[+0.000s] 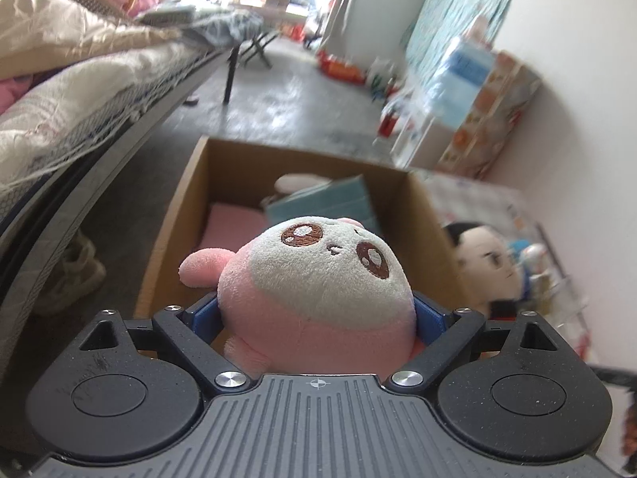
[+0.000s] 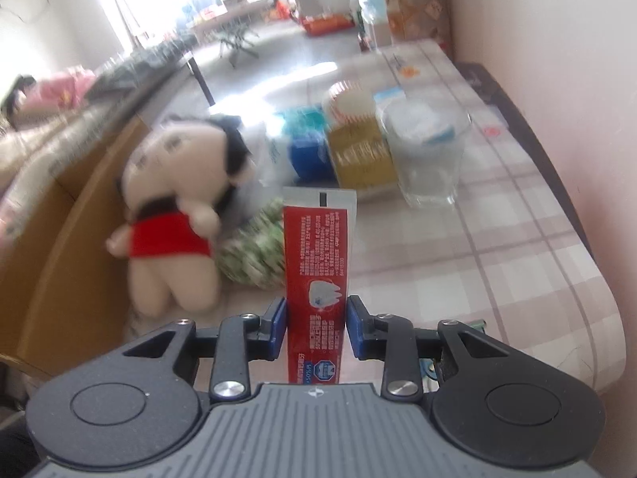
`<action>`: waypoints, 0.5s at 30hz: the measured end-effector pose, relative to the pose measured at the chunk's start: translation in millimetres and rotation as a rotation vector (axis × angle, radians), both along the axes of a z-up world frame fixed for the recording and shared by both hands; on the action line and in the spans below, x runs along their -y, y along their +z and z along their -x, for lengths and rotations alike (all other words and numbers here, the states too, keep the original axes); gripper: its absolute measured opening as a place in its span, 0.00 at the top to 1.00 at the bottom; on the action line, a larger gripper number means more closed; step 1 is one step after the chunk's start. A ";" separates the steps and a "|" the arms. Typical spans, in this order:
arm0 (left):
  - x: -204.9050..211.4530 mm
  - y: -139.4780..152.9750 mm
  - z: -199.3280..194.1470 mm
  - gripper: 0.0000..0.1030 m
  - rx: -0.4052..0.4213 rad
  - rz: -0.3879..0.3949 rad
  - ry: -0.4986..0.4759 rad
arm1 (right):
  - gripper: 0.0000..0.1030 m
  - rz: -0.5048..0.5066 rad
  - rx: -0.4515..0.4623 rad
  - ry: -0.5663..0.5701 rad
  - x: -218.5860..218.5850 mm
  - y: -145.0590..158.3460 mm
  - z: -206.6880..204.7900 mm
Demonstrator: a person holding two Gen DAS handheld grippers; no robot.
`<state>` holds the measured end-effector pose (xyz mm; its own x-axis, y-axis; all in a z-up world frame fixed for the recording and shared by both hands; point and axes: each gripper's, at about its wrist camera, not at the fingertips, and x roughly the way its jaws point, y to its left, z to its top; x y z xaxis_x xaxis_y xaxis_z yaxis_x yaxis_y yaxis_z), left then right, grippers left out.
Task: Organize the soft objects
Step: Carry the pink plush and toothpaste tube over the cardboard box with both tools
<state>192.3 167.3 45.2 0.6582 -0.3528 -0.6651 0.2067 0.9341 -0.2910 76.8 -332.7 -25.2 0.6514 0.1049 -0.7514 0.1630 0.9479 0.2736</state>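
You're holding the pink plush [image 1: 314,290] in wide left gripper [image 1: 316,314] jaws, box [image 1: 398,183] directly ahead, below.
Right gripper [image 2: 316,324] jaws are sitting half-open around the upright toothpaste tube [image 2: 316,263]; can't tell if gripping.

Black hand-held gripper [image 1: 316,318], blue pads [image 1: 205,314]

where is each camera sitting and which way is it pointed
Left wrist: sits on the left claw, looking forward and down into a cardboard box; its own claw, shut on a pink plush, shows.
Right wrist: sits on the right claw, looking down over a checked tabletop; its own claw, with a red toothpaste tube between the fingers, shows.
Shared: the black-haired doll and the box.
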 end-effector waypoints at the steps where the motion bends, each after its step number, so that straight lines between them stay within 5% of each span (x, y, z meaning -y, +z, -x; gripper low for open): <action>1: -1.6 -3.5 -4.9 0.10 -0.018 -0.016 0.000 | 0.67 -0.013 0.020 0.008 -1.9 6.4 1.0; 15: 8.9 -55.8 -54.2 0.10 -0.168 -0.303 0.014 | 0.67 -0.191 0.309 0.317 -77.1 98.6 -58.7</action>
